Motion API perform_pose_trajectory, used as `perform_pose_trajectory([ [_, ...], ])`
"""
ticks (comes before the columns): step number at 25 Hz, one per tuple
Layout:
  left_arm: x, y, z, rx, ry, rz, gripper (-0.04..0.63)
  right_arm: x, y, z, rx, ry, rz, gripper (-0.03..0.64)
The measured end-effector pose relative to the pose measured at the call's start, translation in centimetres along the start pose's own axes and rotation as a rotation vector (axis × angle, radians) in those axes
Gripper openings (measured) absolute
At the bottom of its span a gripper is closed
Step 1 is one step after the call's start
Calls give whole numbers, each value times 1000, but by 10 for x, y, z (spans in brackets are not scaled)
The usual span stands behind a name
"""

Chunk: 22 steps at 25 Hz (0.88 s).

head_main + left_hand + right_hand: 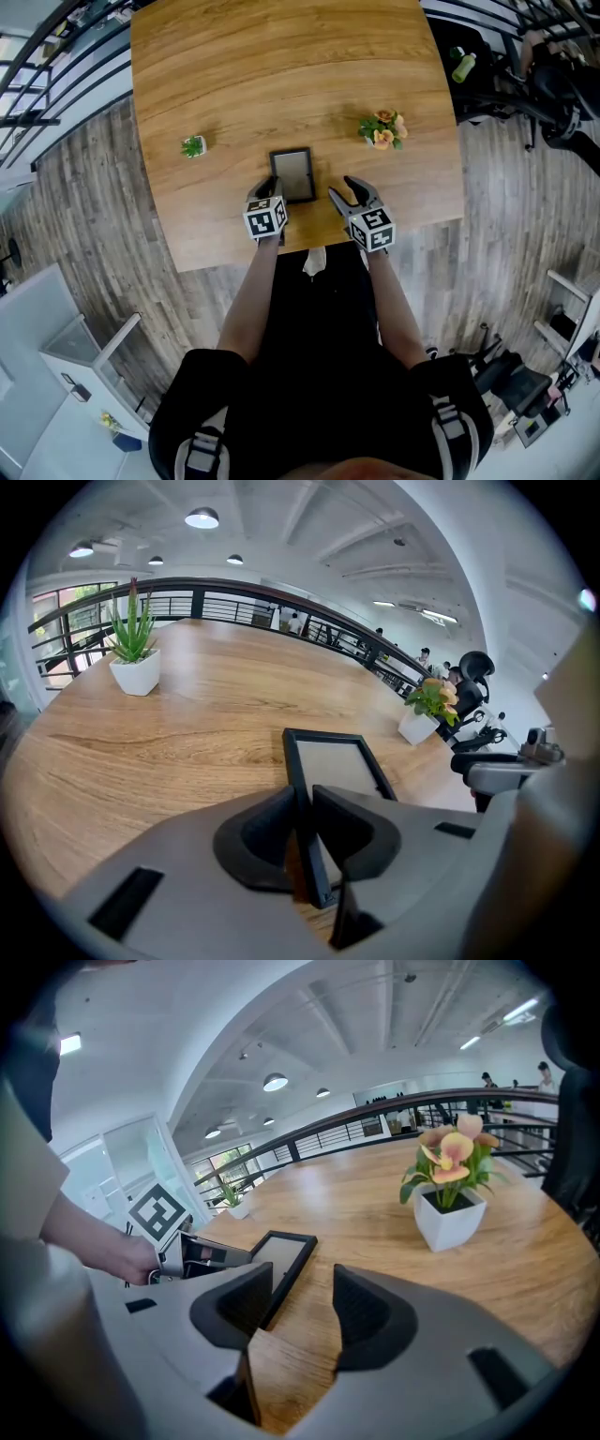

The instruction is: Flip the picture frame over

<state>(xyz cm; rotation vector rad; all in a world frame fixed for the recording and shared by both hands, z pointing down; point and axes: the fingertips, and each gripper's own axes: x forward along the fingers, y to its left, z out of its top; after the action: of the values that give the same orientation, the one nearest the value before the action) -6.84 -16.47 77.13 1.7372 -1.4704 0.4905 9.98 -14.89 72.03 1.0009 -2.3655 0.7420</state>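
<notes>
Near edge of the table (216,239) first: the left gripper (266,193) had its jaws pinched onto the frame (293,174), biting the left rail close to the near-left corner, and the left gripper view showed that dark rail squeezed between both pads. Just right of the frame, the right gripper (350,195) hung with its jaws apart and nothing between them but bare wood. So the grab looked made, but the flip itself was not yet done: the frame lay flat or very nearly so, its pale panel facing up, near the middle of the table's near side. Lifting, turning over and setting down all remained, by my reading. The frame's long axis ran near to far, short ends toward the person and away. Farther out, a small green plant (193,146) stood to the left and potted flowers (382,129) to the right, both well clear.
</notes>
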Motion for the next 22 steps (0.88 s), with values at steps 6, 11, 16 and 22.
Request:
perform_pose_trajectory([
  [6,-1,5,0,-76,23,-1,64,1,8,-1,3,-2,12,210],
  [11,-2,5,-2,-134,27,-20,61,-3,12,0,10,-8,20,209],
  [16,-4,9,-2,-223,20,-35,58,-1,17,1,15,-13,29,209],
  [22,-13,10,3,-253,-3,-58,58,2,25,0,56,-26,53,209],
])
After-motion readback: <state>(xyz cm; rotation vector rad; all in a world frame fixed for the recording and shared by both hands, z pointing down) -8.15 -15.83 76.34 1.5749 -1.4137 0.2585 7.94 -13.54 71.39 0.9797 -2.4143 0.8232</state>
